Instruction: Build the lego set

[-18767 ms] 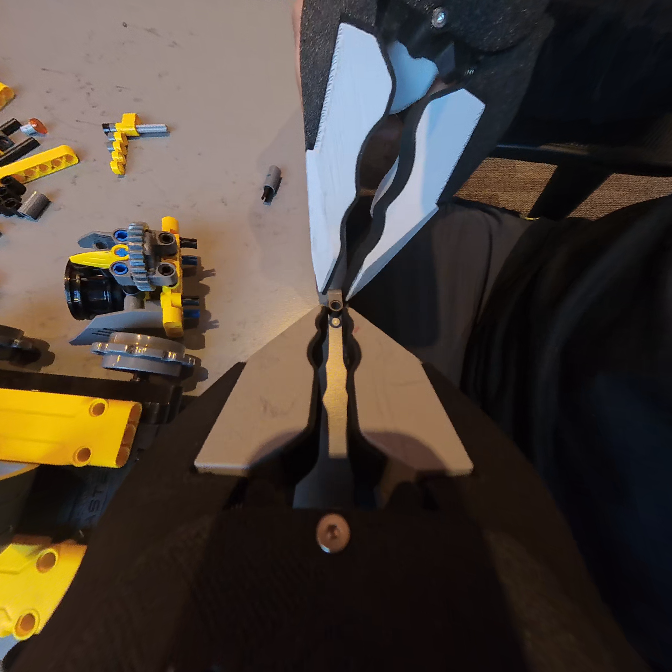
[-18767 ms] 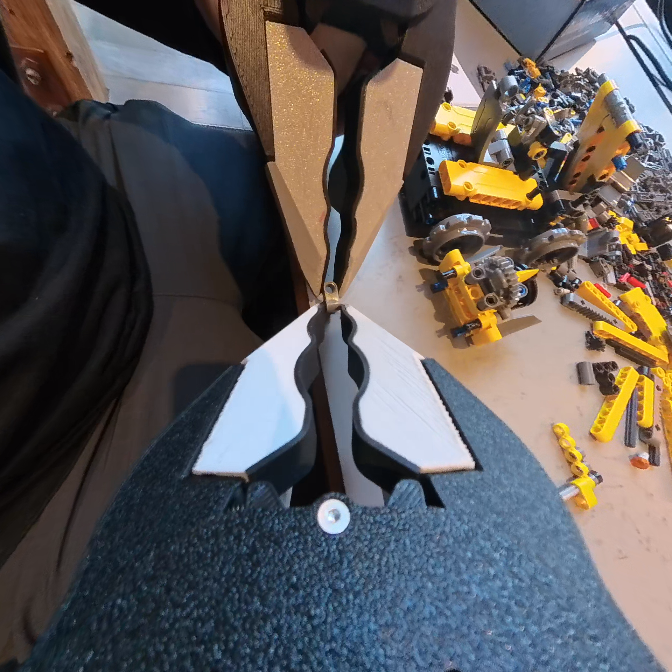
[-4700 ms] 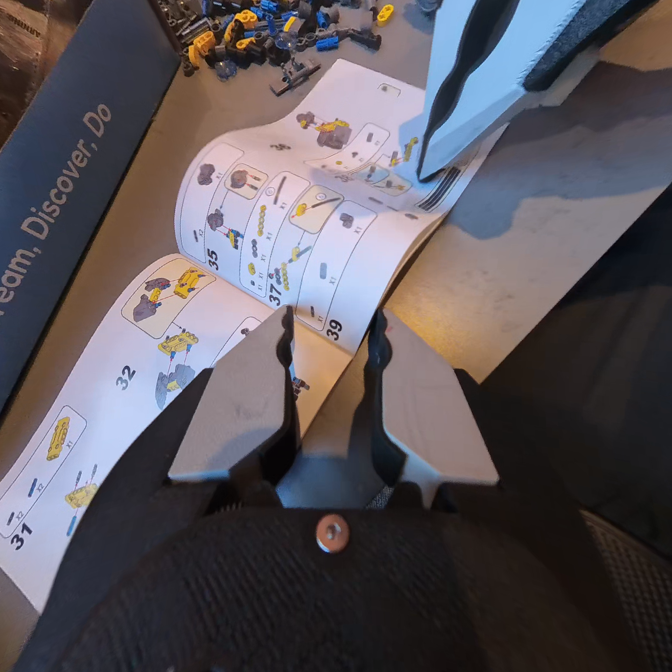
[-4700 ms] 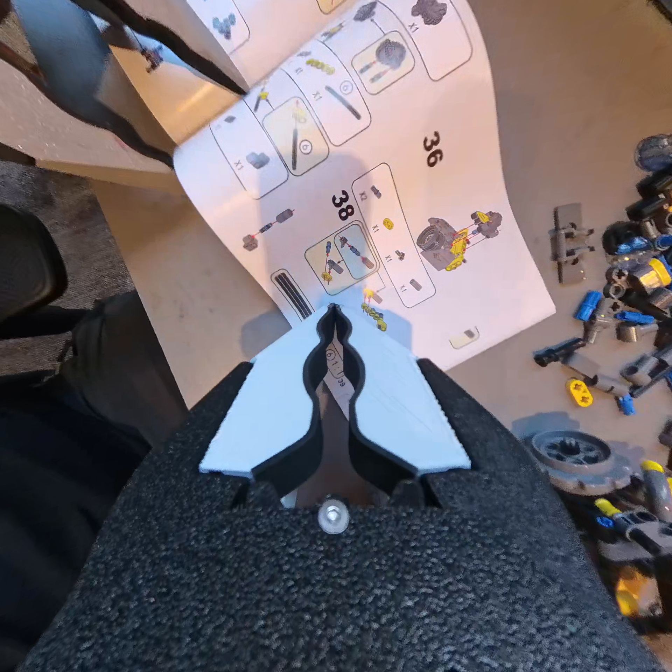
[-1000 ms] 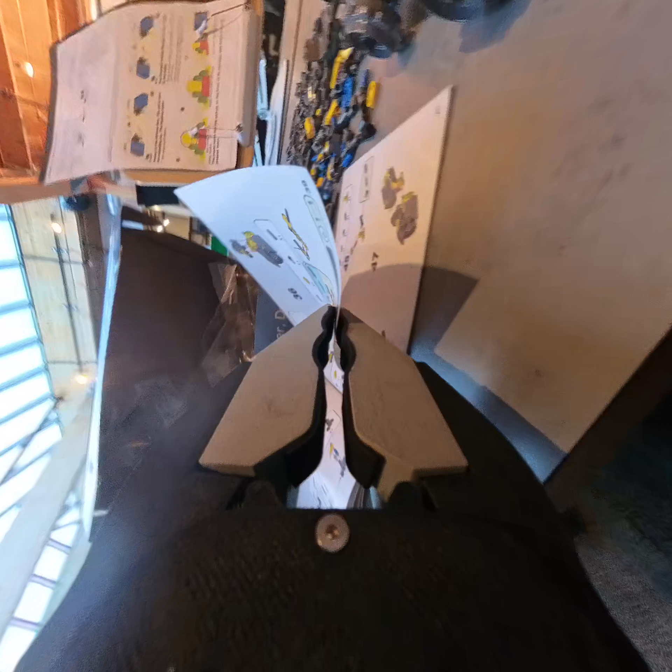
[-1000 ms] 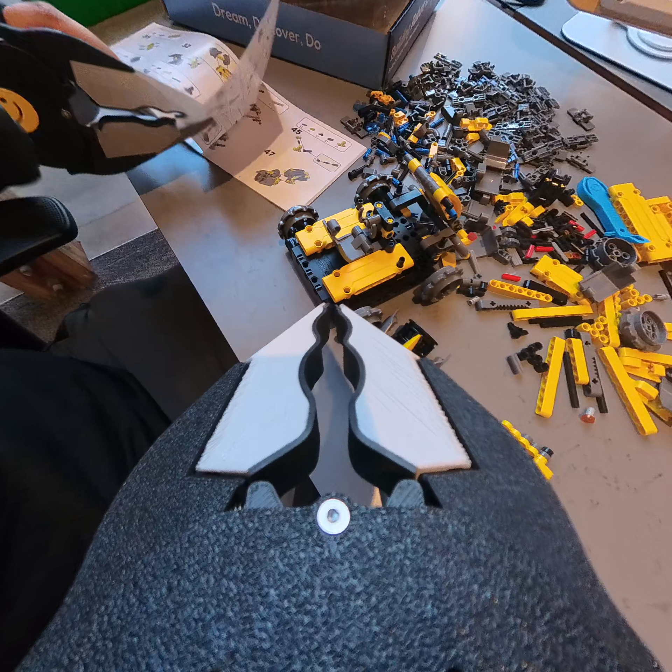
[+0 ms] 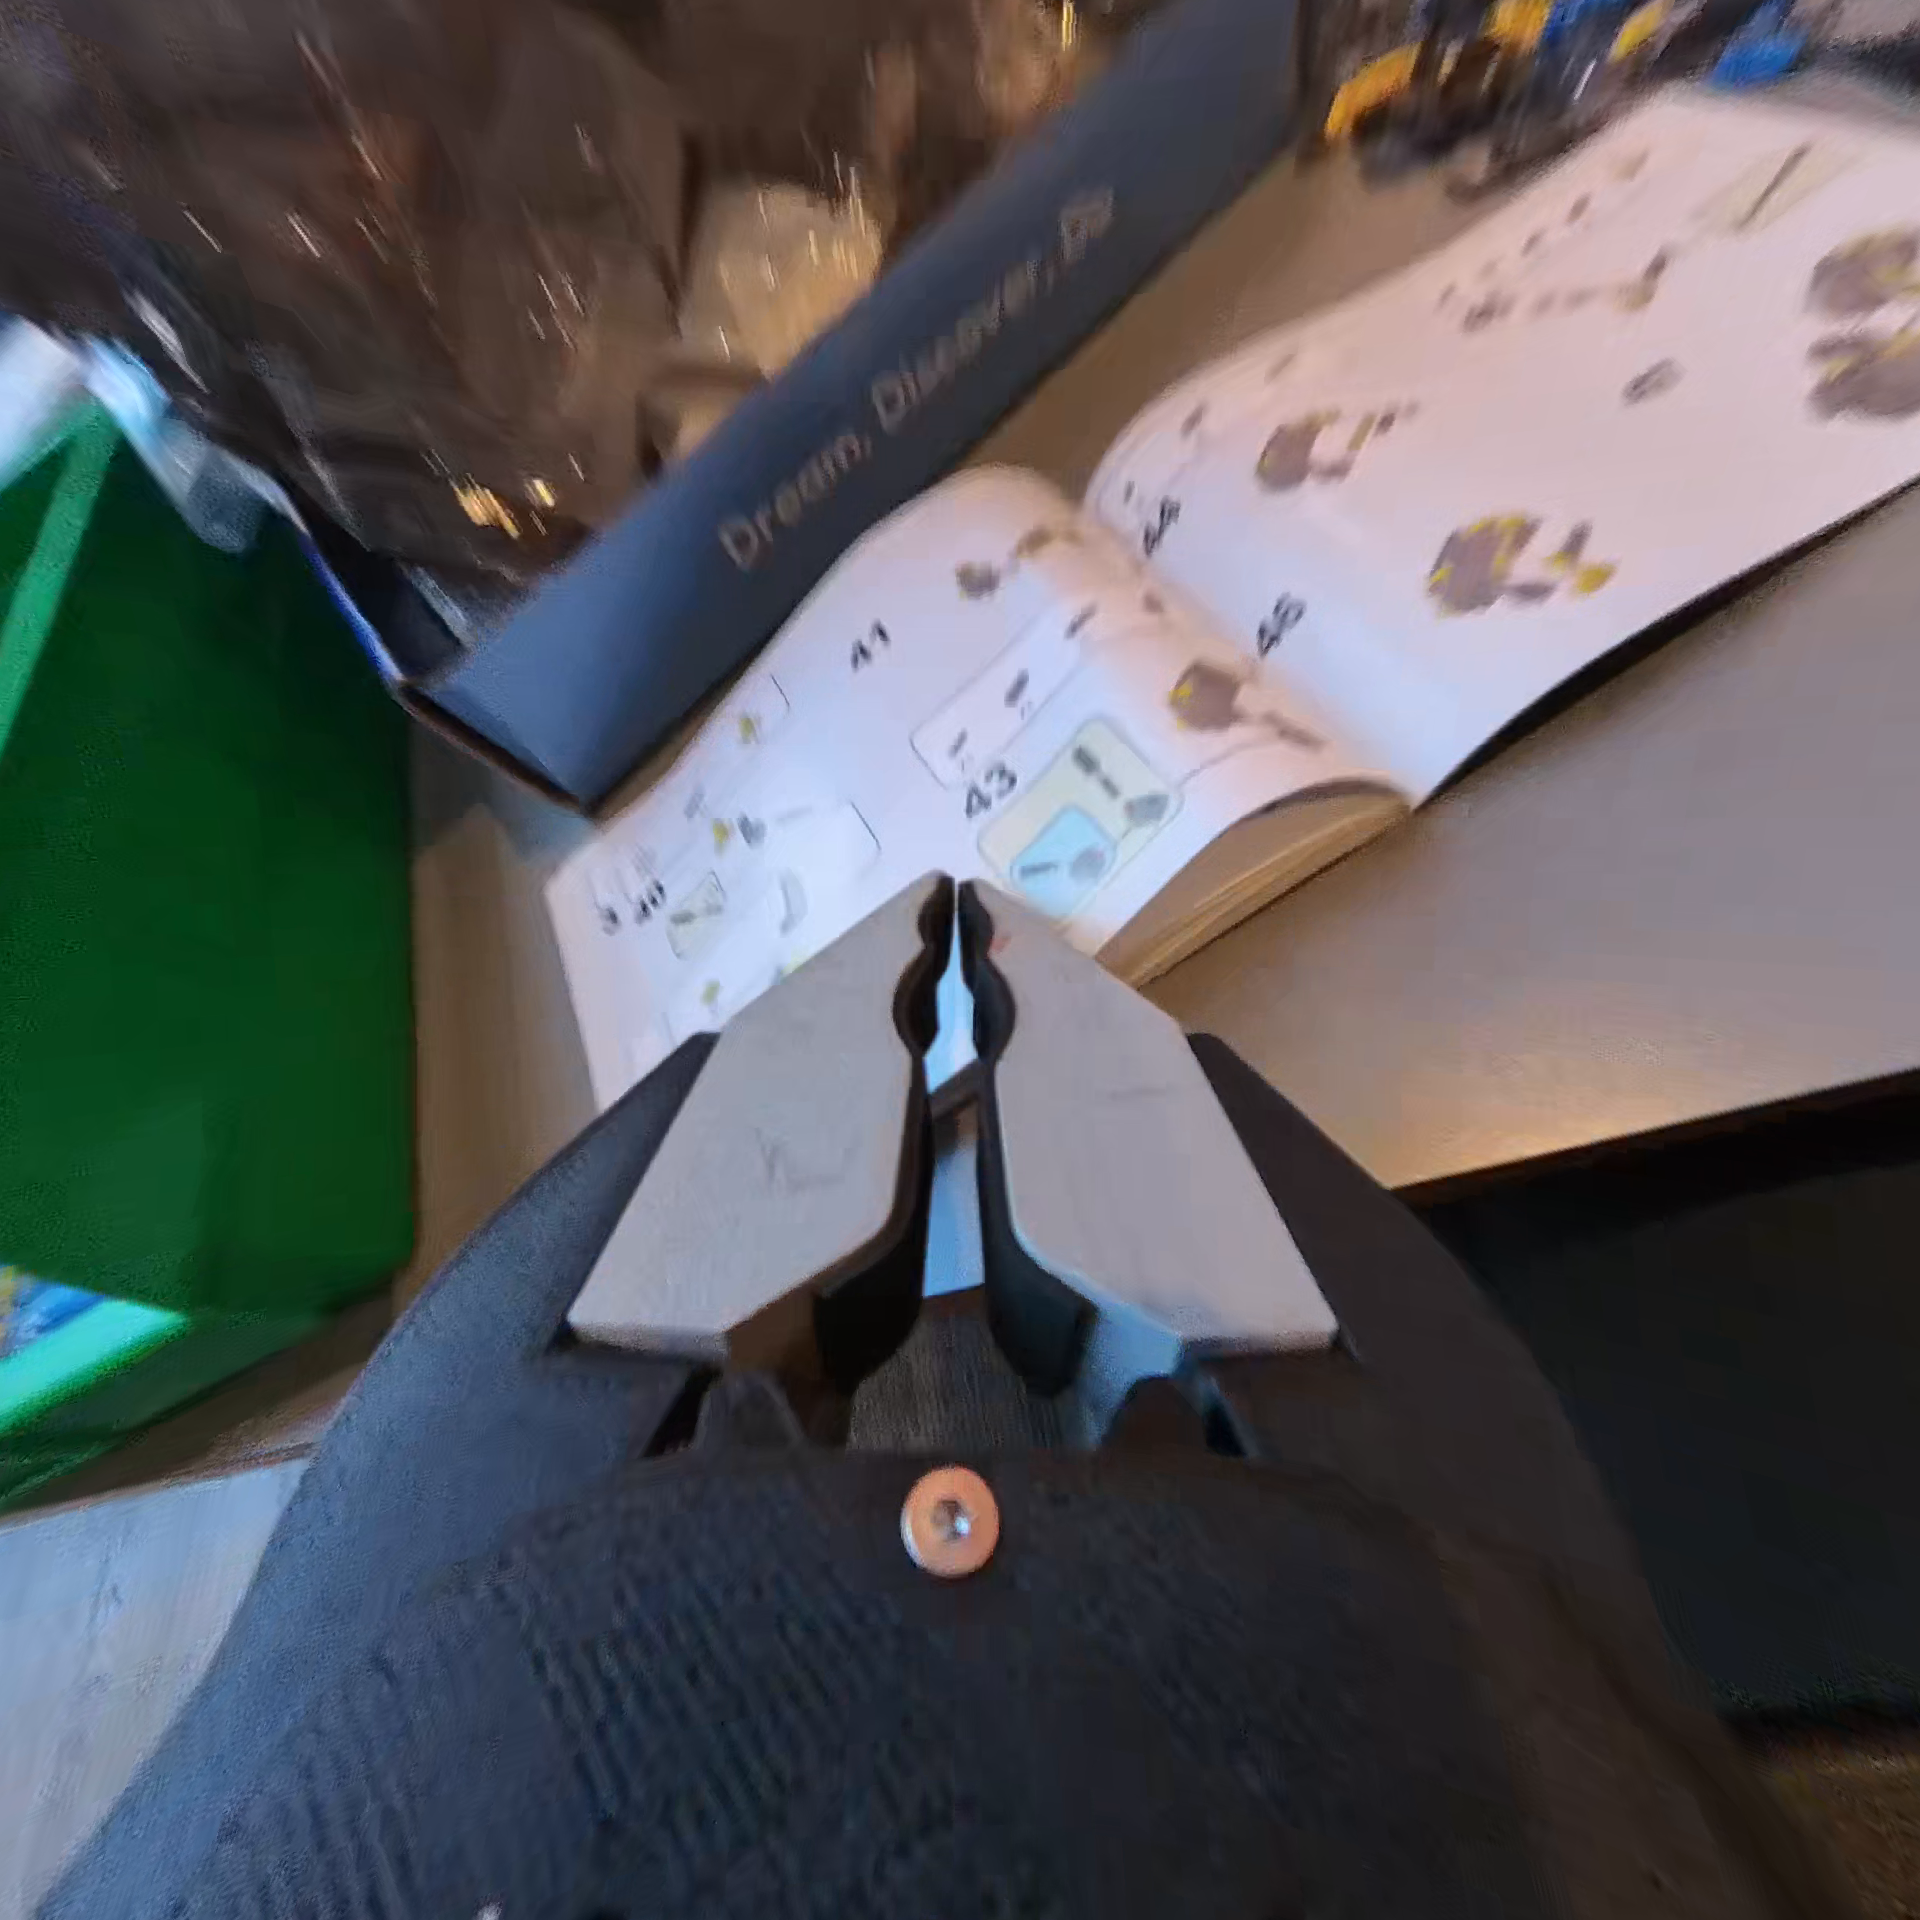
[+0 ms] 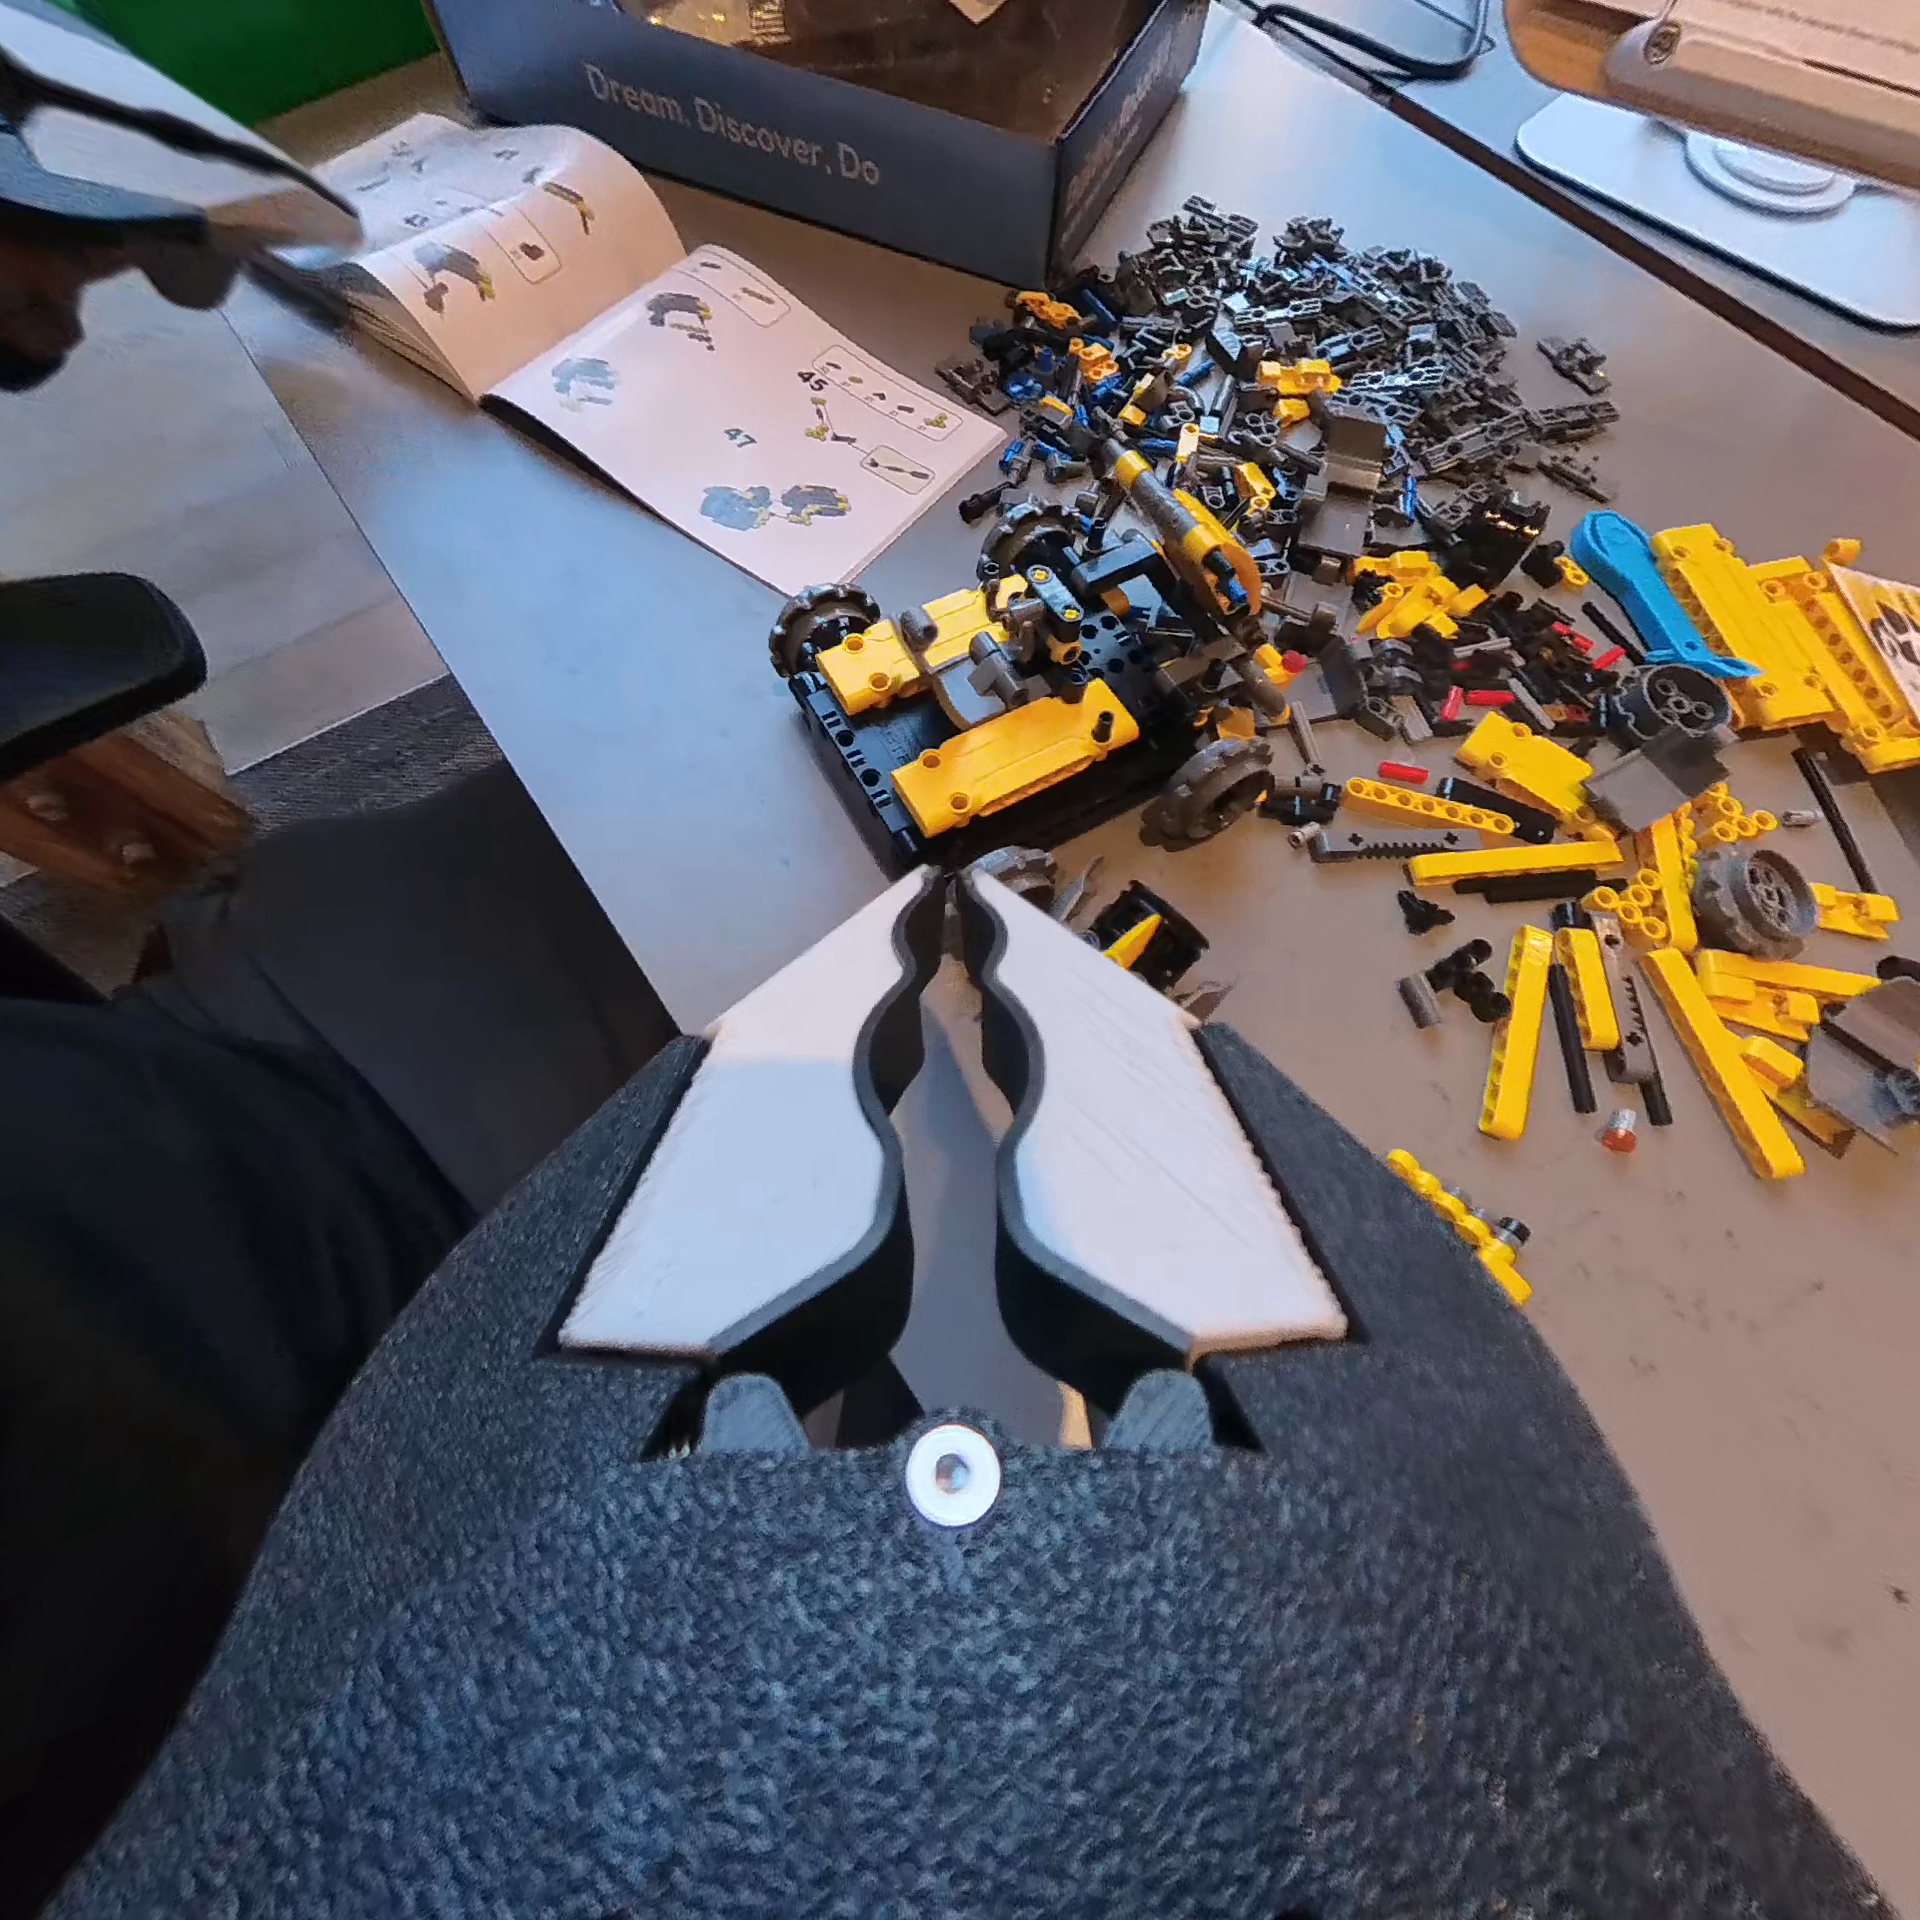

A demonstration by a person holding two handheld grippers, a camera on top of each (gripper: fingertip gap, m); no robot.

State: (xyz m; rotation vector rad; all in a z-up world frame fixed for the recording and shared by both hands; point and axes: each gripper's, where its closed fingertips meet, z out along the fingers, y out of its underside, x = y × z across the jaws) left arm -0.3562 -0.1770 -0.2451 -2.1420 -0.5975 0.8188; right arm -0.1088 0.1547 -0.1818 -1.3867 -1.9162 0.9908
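The left gripper (image 7: 954,896), fingertips nearly together and empty, hangs over the near corner of an open instruction booklet (image 7: 1351,499), while the right gripper (image 8: 951,883), likewise pinched on nothing, hovers just before a half-built yellow-and-black brick vehicle (image 8: 977,727).

Left gripper (image 7: 956,894), right gripper (image 8: 951,883): grey fingers, black textured bodies, silver screw.
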